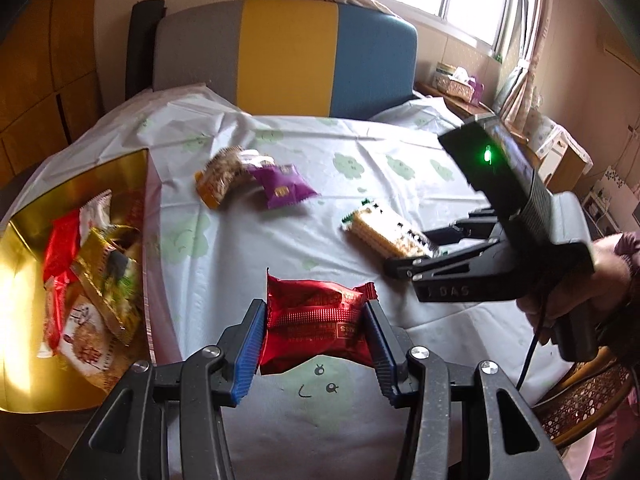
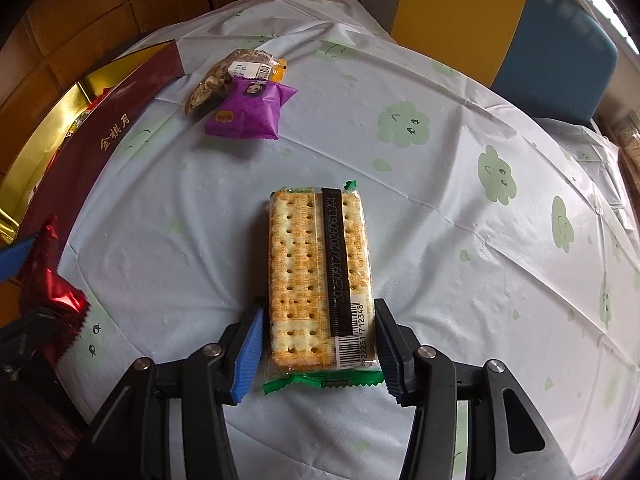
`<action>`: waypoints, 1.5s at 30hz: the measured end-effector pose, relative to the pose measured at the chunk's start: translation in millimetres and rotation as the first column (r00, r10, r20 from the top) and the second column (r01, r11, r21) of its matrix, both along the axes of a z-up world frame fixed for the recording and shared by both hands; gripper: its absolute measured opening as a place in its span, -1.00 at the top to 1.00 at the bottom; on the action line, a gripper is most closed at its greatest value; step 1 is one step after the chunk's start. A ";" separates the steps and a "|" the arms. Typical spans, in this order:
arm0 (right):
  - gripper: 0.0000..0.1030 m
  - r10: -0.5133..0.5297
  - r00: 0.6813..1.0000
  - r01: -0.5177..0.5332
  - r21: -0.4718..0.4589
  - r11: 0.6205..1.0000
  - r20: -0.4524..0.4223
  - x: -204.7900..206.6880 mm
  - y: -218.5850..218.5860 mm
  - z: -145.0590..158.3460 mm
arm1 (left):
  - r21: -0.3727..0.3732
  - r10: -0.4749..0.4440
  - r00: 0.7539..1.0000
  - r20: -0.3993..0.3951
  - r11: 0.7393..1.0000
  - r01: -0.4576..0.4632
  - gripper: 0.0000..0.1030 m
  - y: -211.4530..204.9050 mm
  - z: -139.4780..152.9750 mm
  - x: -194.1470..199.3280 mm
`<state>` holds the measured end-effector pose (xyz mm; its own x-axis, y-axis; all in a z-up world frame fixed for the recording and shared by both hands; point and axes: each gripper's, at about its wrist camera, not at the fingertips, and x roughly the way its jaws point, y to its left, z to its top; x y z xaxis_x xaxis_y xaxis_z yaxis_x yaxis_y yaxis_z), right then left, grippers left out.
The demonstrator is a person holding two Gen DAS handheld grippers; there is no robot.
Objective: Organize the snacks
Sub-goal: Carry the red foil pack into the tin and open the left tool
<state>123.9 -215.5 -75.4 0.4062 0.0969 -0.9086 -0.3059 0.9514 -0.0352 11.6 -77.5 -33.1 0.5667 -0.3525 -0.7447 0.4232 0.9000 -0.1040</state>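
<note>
Left gripper (image 1: 316, 320) clamped on red snack packet (image 1: 316, 316) — right gripper (image 2: 318, 344) straddles cracker pack (image 2: 320, 276), pads not quite touching.

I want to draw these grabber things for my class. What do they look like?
Each hand-held gripper has black angular linkage arms with silver round bolts and two ribbed blue finger pads. In the left camera's view, the right one has a boxy black body with a glowing green light, white lettering, and a black cable hanging from its handle. The hand has a dark purplish sleeve.
</note>
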 end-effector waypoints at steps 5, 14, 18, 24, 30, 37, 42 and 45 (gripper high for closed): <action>0.00 0.005 1.000 -0.005 -0.009 1.000 0.009 -1.6 1.9 -0.2 | -0.012 0.021 1.000 0.016 1.000 -0.021 0.04 8.4 10.8 -0.5; 0.00 0.002 1.000 -0.002 -0.002 1.000 0.006 -1.6 0.5 0.3 | -0.027 0.102 0.994 0.048 0.995 -0.101 0.03 36.7 27.6 7.0; 0.00 0.002 1.000 -0.002 -0.001 1.000 0.007 -1.9 0.5 0.0 | -0.037 0.154 0.987 0.054 0.988 -0.152 0.03 58.1 32.6 12.1; 0.00 0.002 1.000 -0.001 -0.003 1.000 0.006 -2.2 1.0 -0.7 | -0.106 0.317 0.948 0.023 0.944 -0.313 0.03 123.3 41.6 25.3; 0.00 0.004 1.000 -0.004 -0.009 1.000 0.007 -1.9 0.9 0.4 | -0.183 0.505 0.856 -0.108 0.836 -0.517 0.04 208.1 29.2 36.8; 0.00 0.003 1.000 -0.003 -0.006 1.000 0.005 -1.8 1.0 0.7 | -0.223 0.557 0.794 -0.243 0.765 -0.605 0.01 242.7 0.4 40.7; 0.00 0.000 1.000 0.000 -0.002 1.000 0.006 -1.3 -0.1 0.7 | -0.155 0.544 0.796 -0.266 0.791 -0.592 -0.02 230.3 -14.5 42.3; 0.00 -0.001 1.000 0.001 -0.002 1.000 0.005 -1.2 0.0 0.4 | -0.145 0.540 0.804 -0.248 0.800 -0.582 -0.07 225.6 -12.3 38.3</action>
<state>122.7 -215.4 -75.0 0.4108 0.0953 -0.9067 -0.3051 0.9516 -0.0382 49.9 148.2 -45.4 0.5714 -0.1710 -0.8027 -0.1957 0.9214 -0.3356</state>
